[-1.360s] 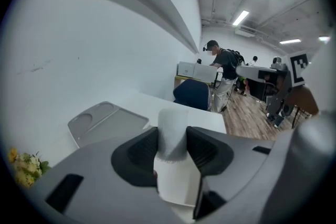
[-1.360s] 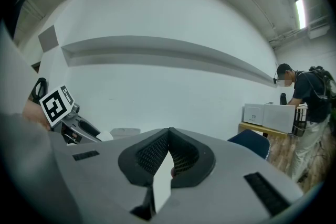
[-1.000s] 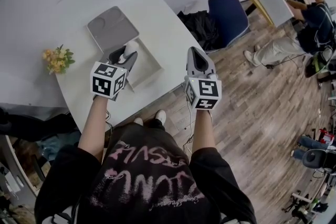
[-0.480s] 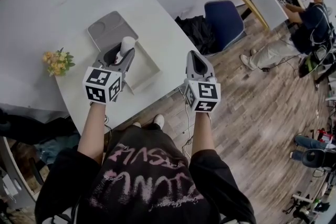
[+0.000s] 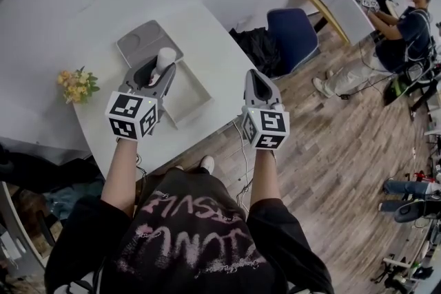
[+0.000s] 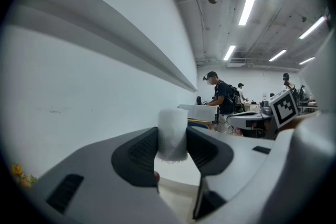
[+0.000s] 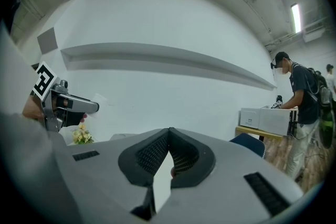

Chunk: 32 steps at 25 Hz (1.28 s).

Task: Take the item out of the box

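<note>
Holding the cylinder (image 5: pixel 165 56) in the left tool (image 5: pixel 162 67) above the box (image 5: pixel 193 96), before the lid (image 5: pixel 141 42), right of the flowers (image 5: pixel 77 85); poising the right tool (image 5: pixel 255 75) at the counter's (image 5: pixel 207 34) right edge.

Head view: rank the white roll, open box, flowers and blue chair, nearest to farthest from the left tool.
1. white roll: clamped in the left tool.
2. open box: on the table, just below and right.
3. flowers: table's left edge.
4. blue chair: beyond the table, far right.
</note>
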Each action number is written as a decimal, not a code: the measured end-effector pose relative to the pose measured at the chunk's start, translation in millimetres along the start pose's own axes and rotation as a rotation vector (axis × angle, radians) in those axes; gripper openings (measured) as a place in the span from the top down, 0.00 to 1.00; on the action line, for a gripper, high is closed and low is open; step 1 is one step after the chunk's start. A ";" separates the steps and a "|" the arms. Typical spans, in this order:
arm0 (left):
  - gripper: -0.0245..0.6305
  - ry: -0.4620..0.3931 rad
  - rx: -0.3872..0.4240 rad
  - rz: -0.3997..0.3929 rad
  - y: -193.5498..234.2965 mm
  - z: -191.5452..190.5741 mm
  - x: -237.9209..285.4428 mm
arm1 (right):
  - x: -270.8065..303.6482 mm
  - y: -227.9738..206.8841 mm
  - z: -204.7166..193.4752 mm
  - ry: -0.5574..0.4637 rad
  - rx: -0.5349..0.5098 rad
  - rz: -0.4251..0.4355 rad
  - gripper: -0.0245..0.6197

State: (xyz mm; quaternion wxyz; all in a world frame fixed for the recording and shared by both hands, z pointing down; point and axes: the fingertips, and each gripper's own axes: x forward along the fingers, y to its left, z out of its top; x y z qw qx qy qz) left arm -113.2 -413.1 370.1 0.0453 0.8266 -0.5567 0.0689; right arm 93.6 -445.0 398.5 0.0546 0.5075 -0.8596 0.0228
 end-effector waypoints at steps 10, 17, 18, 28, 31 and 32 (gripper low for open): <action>0.70 -0.020 0.002 0.009 4.7 7.1 -1.0 | 2.6 2.2 7.4 -0.019 -0.017 -0.002 0.95; 0.70 -0.020 0.009 0.024 6.9 7.2 -7.0 | 1.0 -0.4 8.3 -0.020 -0.014 -0.003 0.95; 0.71 -0.021 0.010 0.025 7.2 7.6 -7.5 | 1.0 -0.3 8.5 -0.021 -0.014 -0.003 0.95; 0.71 -0.046 -0.003 0.028 3.5 13.6 -10.3 | -3.2 -0.3 12.5 -0.028 -0.011 0.003 0.95; 0.71 -0.046 -0.008 0.030 2.9 15.0 -11.4 | -5.5 -2.6 14.4 -0.032 -0.007 -0.002 0.95; 0.71 -0.045 -0.007 0.029 2.3 15.3 -11.6 | -6.3 -3.4 15.0 -0.034 -0.007 -0.004 0.95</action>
